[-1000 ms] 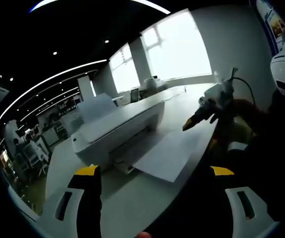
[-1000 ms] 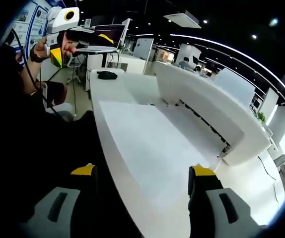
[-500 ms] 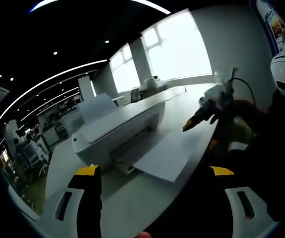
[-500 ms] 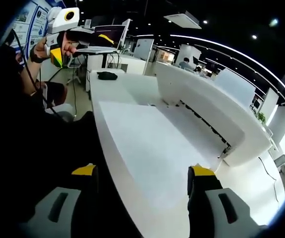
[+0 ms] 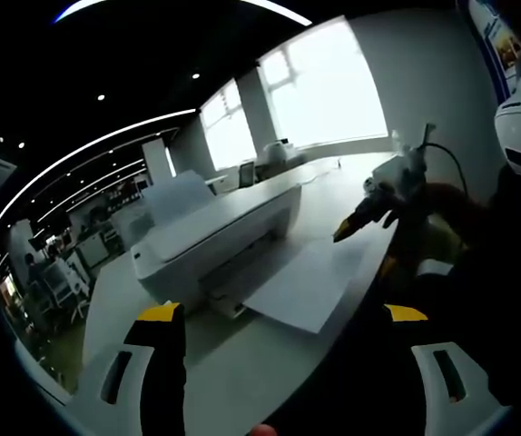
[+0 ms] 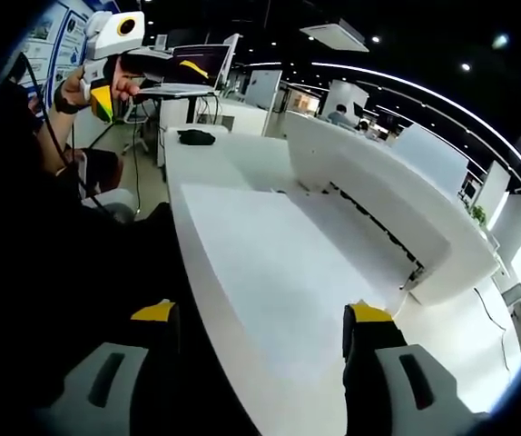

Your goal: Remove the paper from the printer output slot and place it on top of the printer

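Note:
A white printer (image 5: 211, 238) stands on a white table (image 5: 242, 372), and a sheet of paper (image 5: 304, 280) sticks out of its output slot toward the table's edge. My left gripper (image 5: 282, 314) hangs open in front of the printer, short of the paper, with nothing in it. A hand holds my right gripper (image 5: 374, 202) beyond the paper's far corner. In the right gripper view the same printer (image 6: 369, 186) runs along the right, with the paper (image 6: 265, 259) ahead of my open right gripper (image 6: 261, 313). My left gripper (image 6: 113, 41) is held up at the top left.
A small black object (image 6: 195, 137) lies at the far end of the table (image 6: 201, 173). A laptop (image 6: 191, 68) sits on a stand beyond it. The table edge (image 6: 188, 263) runs beside the person's dark sleeve. Bright windows (image 5: 319, 86) are behind the printer.

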The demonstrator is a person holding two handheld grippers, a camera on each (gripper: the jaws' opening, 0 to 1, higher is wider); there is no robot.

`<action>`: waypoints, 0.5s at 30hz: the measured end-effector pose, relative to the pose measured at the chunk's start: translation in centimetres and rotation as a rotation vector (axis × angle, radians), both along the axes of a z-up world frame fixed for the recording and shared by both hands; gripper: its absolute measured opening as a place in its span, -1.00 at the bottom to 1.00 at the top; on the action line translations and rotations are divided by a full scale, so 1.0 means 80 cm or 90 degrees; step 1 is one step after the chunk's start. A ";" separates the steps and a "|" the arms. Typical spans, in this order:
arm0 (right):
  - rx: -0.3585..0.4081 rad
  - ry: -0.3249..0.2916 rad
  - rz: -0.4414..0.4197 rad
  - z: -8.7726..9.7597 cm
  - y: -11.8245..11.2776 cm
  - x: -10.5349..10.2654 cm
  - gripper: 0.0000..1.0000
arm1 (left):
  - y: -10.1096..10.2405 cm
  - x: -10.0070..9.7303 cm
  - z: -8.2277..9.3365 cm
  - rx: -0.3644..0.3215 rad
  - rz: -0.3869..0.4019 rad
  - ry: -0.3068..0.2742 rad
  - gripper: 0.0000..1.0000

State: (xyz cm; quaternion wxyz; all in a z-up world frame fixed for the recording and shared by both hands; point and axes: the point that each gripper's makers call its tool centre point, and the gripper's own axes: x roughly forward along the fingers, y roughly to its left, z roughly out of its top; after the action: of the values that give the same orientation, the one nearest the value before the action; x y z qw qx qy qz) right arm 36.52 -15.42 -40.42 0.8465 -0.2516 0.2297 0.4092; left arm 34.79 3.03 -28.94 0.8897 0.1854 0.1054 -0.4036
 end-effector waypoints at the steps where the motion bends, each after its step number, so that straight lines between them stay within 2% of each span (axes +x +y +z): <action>1: 0.000 0.000 0.001 0.000 0.000 0.000 0.36 | 0.000 0.000 0.000 0.000 0.000 0.000 0.81; 15: -0.012 -0.005 -0.005 -0.003 -0.001 0.004 0.36 | 0.000 0.000 -0.001 0.000 -0.001 0.001 0.81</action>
State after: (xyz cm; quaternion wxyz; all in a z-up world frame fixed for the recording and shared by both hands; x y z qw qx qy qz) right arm 36.86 -15.50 -40.64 0.8465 -0.2603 0.2316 0.4025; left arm 34.78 3.00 -29.02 0.8893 0.1854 0.1064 -0.4043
